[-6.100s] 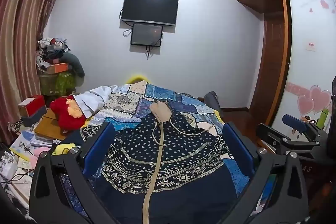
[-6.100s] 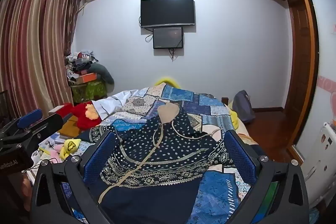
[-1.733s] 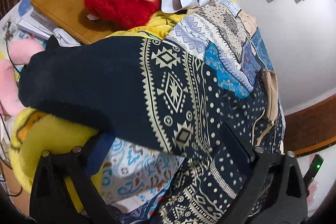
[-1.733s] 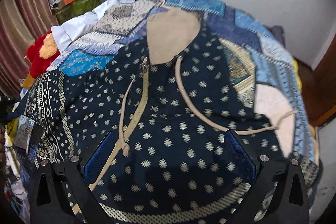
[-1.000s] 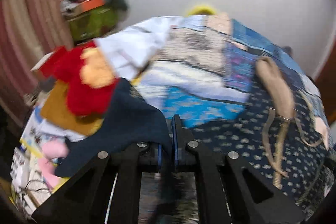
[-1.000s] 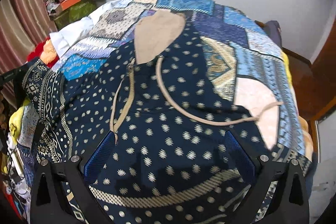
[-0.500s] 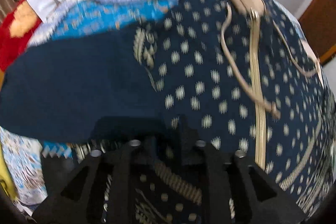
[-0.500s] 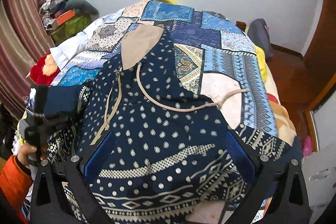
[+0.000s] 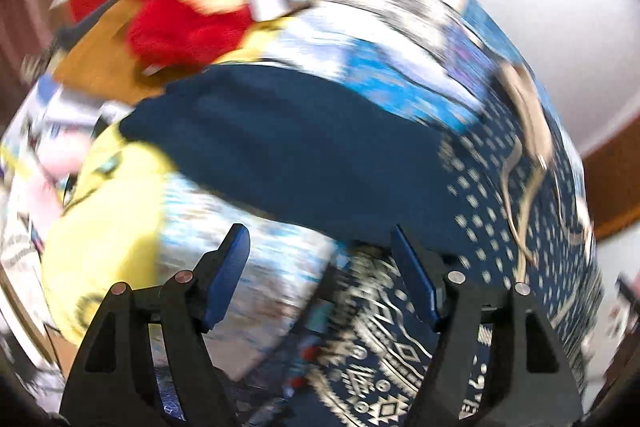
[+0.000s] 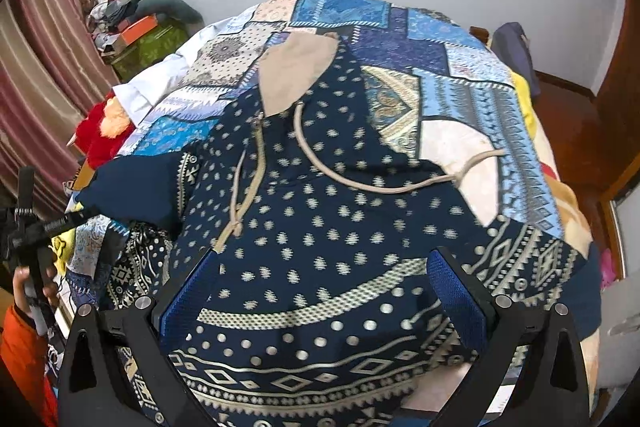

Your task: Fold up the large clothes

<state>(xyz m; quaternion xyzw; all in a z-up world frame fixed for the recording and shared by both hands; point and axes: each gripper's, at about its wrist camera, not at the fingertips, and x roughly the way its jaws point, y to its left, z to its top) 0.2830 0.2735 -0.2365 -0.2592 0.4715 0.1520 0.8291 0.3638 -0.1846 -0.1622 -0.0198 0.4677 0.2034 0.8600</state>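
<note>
The hoodie (image 10: 320, 227) was spread front-up across the bed (image 10: 460, 75), hood toward the far wall, tan drawstrings trailing over the chest. Its left sleeve (image 10: 136, 183) was flopped in over the shoulder, cuff end hanging out past the mattress edge on that side.

Left claw (image 9: 320, 267) was spread wide with nothing between its blue pads, hovering right next to that sleeve. That camera view was pretty smeared, so I couldn't tell whether it touched the cloth. Right claw (image 10: 320, 291) was wide apart too, hanging over the patterned hem area, holding nothing.

What worried me from here:
- The sleeve looked only loosely laid, and with part of it off the edge, gravity could drag it back off the body.
- One drawstring (image 10: 476, 161) ran way out onto the quilt, so it could get caught in the next fold and leave a lump.
- The right sleeve (image 10: 540, 259) wasn't folded in yet, and pulling it across one-handed could skew the whole body.
- The red plush (image 10: 100, 135) and clutter beside the bed could snag a dangling cuff.
</note>
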